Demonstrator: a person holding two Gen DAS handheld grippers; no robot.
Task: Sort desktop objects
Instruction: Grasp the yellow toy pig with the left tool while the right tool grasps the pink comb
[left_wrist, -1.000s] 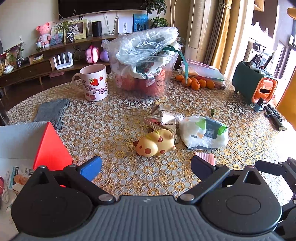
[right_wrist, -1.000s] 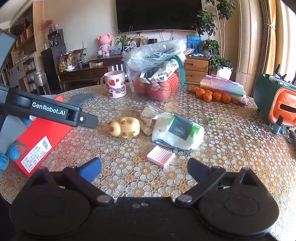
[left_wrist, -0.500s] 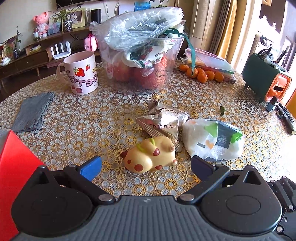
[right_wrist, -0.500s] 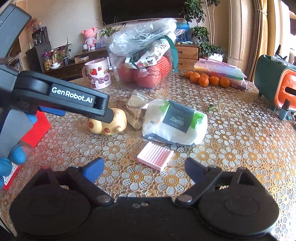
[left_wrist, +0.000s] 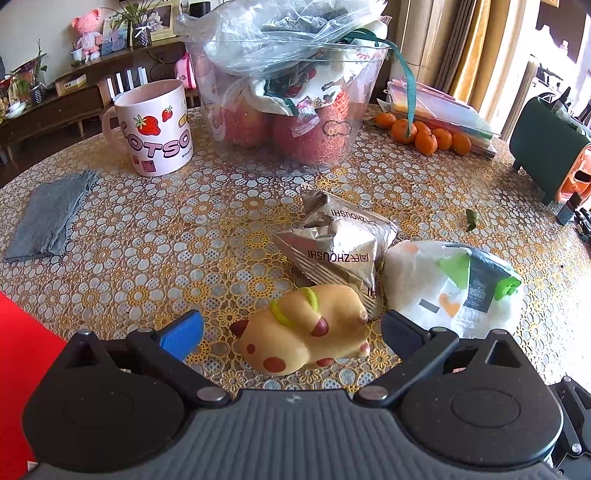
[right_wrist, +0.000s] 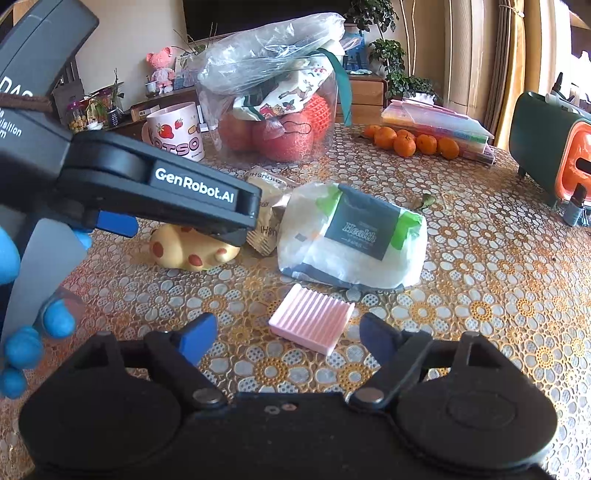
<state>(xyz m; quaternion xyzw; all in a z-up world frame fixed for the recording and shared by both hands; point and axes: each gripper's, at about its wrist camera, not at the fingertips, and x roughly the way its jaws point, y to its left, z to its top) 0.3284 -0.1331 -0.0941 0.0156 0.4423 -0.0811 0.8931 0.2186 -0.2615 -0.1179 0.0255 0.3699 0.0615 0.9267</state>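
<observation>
The left gripper (left_wrist: 291, 330) stands wide open around the yellow spotted toy (left_wrist: 306, 328), pads clear of it. The right gripper (right_wrist: 288, 338), whose jaws have just been closing, brackets the pink ribbed block (right_wrist: 312, 317) untouched. Beyond both jaws, the clear tub (left_wrist: 288, 110) holds red fruit (under a plastic bag).

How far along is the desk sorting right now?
Nothing looks sorted yet. The left gripper is open around the yellow toy; the right gripper has just been closing, its jaws either side of the pink ribbed block, not gripping. The foil packet and white pouch remain on the table.
</observation>
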